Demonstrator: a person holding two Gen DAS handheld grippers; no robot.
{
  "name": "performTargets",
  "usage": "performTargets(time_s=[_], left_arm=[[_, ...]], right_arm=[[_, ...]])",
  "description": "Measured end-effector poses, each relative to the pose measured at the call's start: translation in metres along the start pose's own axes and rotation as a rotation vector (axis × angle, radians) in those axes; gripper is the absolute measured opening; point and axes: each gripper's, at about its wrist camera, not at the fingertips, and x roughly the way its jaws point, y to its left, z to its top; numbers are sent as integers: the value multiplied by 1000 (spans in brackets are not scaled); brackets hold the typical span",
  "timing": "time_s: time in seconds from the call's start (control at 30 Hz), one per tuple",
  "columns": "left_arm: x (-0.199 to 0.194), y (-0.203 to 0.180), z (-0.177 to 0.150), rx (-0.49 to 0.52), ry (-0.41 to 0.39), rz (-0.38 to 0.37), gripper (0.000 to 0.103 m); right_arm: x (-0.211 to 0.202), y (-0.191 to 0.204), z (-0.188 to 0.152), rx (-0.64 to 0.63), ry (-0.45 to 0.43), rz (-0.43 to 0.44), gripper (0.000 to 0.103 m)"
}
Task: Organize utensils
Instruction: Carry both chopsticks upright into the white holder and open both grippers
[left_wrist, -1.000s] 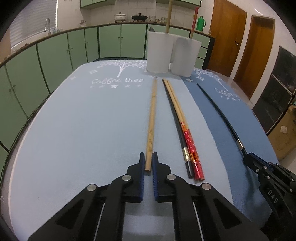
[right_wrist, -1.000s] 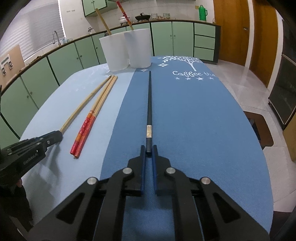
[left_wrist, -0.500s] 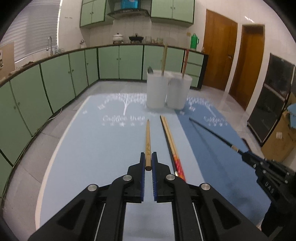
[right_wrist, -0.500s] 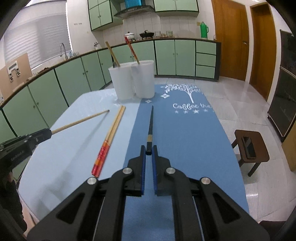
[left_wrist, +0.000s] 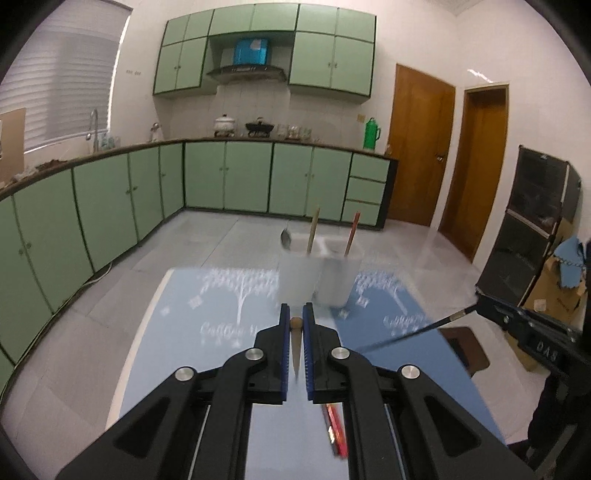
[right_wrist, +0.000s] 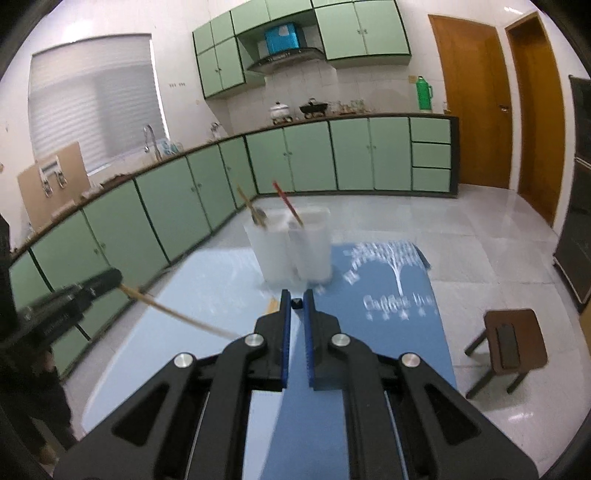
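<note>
My left gripper (left_wrist: 296, 316) is shut on a plain wooden chopstick (left_wrist: 296, 325), lifted high above the blue tablecloth (left_wrist: 207, 354) and hanging down between the fingers. My right gripper (right_wrist: 296, 302) is shut on a black chopstick (right_wrist: 296, 303), also lifted; it shows slanting down in the left wrist view (left_wrist: 410, 334). The wooden chopstick shows in the right wrist view (right_wrist: 177, 314). White holder cups (left_wrist: 317, 277) stand at the table's far end with a wooden and a red chopstick and a spoon in them. Red-ended chopsticks (left_wrist: 334, 430) lie on the cloth below.
Green kitchen cabinets (left_wrist: 229, 181) run along the far wall and the left. A brown stool with a phone on it (right_wrist: 511, 341) stands on the floor right of the table. Wooden doors (left_wrist: 421, 147) are at the right.
Both grippers have risen well above the table with their chopsticks, and the sticks now hang steeply downward. The cups look farther and lower in both views.
</note>
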Motion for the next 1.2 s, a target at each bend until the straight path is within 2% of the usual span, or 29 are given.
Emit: performTargets(time_s=[0.2, 0.33, 0.6, 0.8, 0.97, 1.2], left_arm=[[13, -5, 29, 33, -24, -24, 7], [13, -2, 45, 36, -49, -32, 7], [0, 5, 100, 38, -155, -28, 7], [13, 8, 150, 59, -216, -13, 7], [43, 8, 172, 73, -200, -21, 7], [88, 10, 172, 81, -137, -42, 7]], right_arm=[[13, 2, 46, -6, 12, 56, 6], [11, 3, 64, -30, 2, 55, 6], [5, -4, 129, -37, -90, 57, 6], [19, -9, 178, -54, -154, 24, 6], [49, -18, 207, -53, -183, -11, 6], [100, -27, 225, -47, -186, -10, 6]])
